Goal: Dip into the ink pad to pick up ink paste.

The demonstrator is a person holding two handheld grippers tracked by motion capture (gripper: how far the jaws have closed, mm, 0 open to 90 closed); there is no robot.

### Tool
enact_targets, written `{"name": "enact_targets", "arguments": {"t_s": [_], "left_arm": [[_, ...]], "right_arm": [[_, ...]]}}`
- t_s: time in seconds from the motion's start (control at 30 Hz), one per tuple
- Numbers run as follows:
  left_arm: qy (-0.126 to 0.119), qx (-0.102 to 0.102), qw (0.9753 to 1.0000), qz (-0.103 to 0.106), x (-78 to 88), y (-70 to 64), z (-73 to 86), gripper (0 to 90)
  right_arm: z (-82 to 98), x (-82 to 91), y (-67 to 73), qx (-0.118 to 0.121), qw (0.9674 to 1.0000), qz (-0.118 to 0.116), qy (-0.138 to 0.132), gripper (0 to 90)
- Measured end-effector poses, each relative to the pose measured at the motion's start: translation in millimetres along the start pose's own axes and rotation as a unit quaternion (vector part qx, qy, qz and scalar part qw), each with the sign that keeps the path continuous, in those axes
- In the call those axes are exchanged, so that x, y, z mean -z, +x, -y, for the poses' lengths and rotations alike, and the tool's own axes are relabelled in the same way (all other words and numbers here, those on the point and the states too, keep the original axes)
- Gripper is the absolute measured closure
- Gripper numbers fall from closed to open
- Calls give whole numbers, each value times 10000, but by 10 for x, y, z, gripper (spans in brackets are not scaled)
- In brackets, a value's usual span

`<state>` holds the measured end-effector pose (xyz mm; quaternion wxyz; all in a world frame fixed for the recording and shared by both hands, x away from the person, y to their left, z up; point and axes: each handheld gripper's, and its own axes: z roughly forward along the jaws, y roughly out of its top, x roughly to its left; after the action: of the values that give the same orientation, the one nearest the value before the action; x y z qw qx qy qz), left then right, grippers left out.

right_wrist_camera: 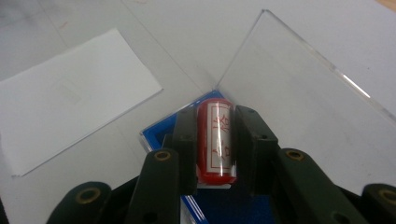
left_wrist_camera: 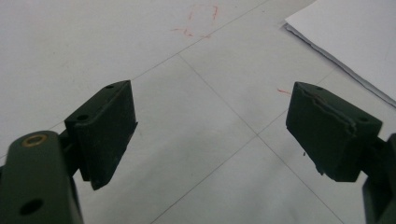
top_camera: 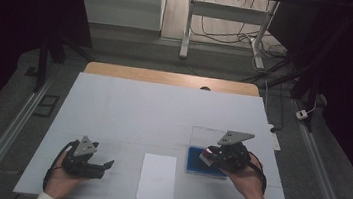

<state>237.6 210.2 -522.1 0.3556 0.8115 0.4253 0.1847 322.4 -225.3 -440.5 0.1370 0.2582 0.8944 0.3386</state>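
Red seal stamp (right_wrist_camera: 215,140): clamped in right gripper (right_wrist_camera: 215,144) above blue ink pad (top_camera: 202,163), likely for inking; left gripper (left_wrist_camera: 210,133) idle, jaws apart.

A table (top_camera: 113,102) with a wooden far edge carries a white sheet that covers nearly its whole top. On the sheet lie a paper (top_camera: 157,178) near the front middle, a blue pad (top_camera: 196,161) just right of it, and a clear lid (top_camera: 206,134) flat behind the pad, touching it.
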Motion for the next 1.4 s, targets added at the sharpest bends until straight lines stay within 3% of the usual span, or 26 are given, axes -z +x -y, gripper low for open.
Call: {"name": "enact_targets", "arguments": {"t_s": [0.37, 1.4], "left_arm": [[18, 5, 10000, -1, -4, 4, 2, 166], [41, 41, 10000, -66, -1, 12, 11, 167]], "right_arm": [[64, -153, -26, -14, 9994, 124, 324, 706], [111, -239, -61, -35, 9985, 244, 490, 706]]}}
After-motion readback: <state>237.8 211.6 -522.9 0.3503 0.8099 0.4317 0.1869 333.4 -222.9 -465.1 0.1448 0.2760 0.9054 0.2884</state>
